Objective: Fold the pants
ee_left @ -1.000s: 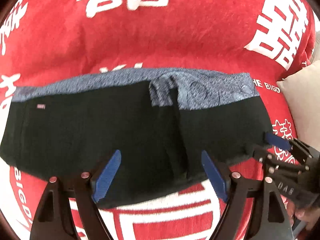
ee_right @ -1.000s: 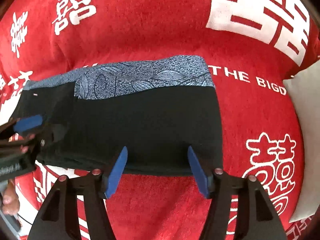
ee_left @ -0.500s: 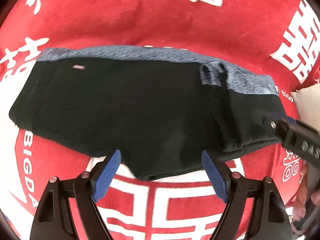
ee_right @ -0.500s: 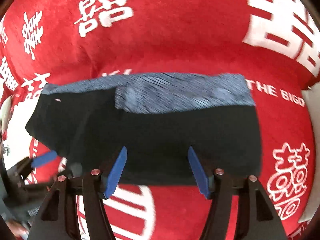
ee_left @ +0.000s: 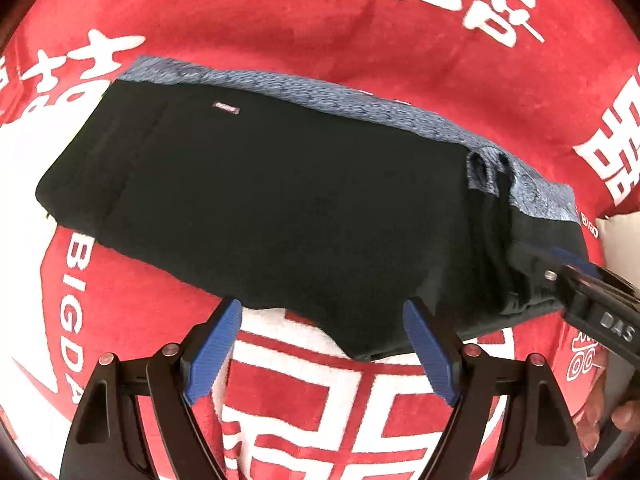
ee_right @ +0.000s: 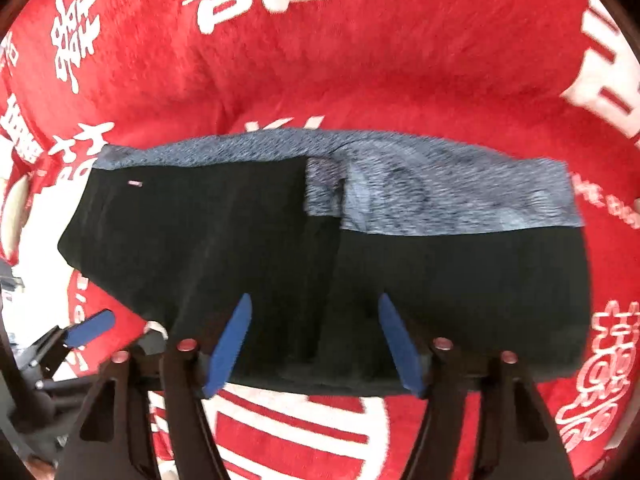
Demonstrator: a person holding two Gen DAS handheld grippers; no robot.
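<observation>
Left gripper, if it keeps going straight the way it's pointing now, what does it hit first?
Probably the red blanket, or the near edge of the black pants. The open left gripper points steeply down right at that hem; depth is unclear.

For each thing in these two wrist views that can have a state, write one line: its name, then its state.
pants: folded into a flat bundle, lying on the blanket, held by neither gripper
waistband: blue-grey patterned, showing along the far edge
left gripper: open, nothing between its pads
right gripper: jaws opening, above the pants' near edge, not gripping
red blanket: spread out under the pants
</observation>
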